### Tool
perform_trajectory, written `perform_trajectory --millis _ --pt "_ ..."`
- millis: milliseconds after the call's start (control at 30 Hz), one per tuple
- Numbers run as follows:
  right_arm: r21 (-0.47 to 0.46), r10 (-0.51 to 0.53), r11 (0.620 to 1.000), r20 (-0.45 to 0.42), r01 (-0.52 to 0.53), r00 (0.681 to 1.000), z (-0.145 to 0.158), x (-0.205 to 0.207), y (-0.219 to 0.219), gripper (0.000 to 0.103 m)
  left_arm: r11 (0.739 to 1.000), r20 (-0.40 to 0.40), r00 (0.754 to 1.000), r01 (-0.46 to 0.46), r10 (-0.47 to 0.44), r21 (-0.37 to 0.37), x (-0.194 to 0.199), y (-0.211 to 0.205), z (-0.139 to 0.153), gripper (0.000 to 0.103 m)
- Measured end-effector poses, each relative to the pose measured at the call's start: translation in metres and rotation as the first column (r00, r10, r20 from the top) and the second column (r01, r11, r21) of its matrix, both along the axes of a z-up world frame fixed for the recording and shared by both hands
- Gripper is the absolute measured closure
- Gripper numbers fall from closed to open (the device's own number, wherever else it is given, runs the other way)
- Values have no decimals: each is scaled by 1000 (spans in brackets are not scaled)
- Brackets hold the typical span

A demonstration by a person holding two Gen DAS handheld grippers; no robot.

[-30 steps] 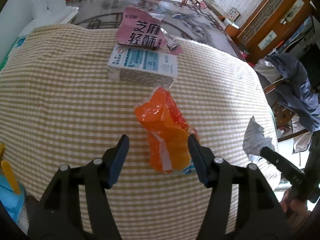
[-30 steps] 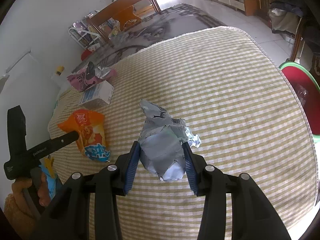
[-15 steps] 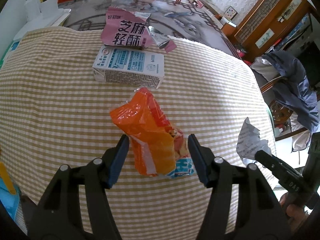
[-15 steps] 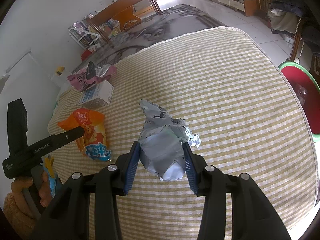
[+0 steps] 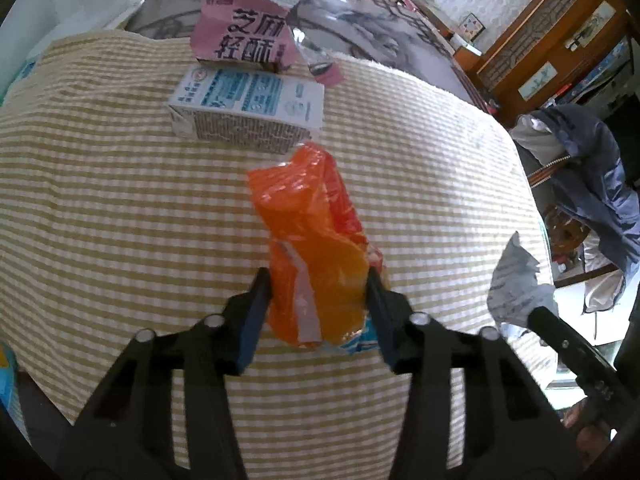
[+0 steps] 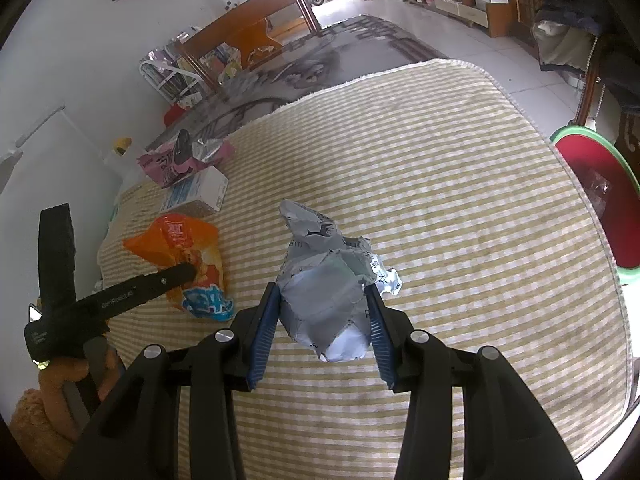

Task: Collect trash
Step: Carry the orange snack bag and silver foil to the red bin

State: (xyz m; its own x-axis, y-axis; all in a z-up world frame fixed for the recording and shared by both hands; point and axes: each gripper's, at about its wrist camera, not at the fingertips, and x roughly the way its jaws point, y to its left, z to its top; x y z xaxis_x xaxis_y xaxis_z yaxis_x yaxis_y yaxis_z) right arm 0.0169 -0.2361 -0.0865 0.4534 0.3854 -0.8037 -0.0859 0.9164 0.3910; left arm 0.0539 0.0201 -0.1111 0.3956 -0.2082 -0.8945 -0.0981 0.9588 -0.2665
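Note:
An orange snack bag [image 5: 308, 216] lies on the yellow checked tablecloth [image 5: 100, 200]. My left gripper [image 5: 318, 276] is closing around the bag's near end, and both pads touch its sides. The right wrist view shows the same bag [image 6: 180, 240] at the left, with a left finger [image 6: 160, 280] across it. A crumpled grey paper ball [image 6: 316, 240] sits between the pads of my right gripper [image 6: 322, 292], which is shut on it just above the cloth. In the left wrist view that paper [image 5: 516, 280] shows at the right edge.
Behind the bag lie a white and blue carton [image 5: 248, 104] and a torn pink wrapper [image 5: 244, 40]. A red basin with a green rim [image 6: 592, 200] stands past the table's right edge. A blue jacket [image 5: 592, 168] hangs on a chair there.
My left gripper came forward and down over the orange bag, then its jaws narrowed until the pads met the bag's sides. The right gripper and its paper ball stayed still.

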Motion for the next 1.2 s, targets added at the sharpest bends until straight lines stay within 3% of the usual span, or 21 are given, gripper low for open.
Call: perform_trajectory --millis 467,833,1200 --pt "-11 -83 996 101 85 991 35 7 -53 61 994 151 983 110 -106 -14 -1 -47 60 63" --pt "-5 -222 975 112 224 969 40 8 -160 60 961 189 946 275 -263 -40 28 -168 74 63" --pt "9 -374 927 65 374 925 22 14 -294 59 903 153 896 427 -416 -45 49 -309 50 62"
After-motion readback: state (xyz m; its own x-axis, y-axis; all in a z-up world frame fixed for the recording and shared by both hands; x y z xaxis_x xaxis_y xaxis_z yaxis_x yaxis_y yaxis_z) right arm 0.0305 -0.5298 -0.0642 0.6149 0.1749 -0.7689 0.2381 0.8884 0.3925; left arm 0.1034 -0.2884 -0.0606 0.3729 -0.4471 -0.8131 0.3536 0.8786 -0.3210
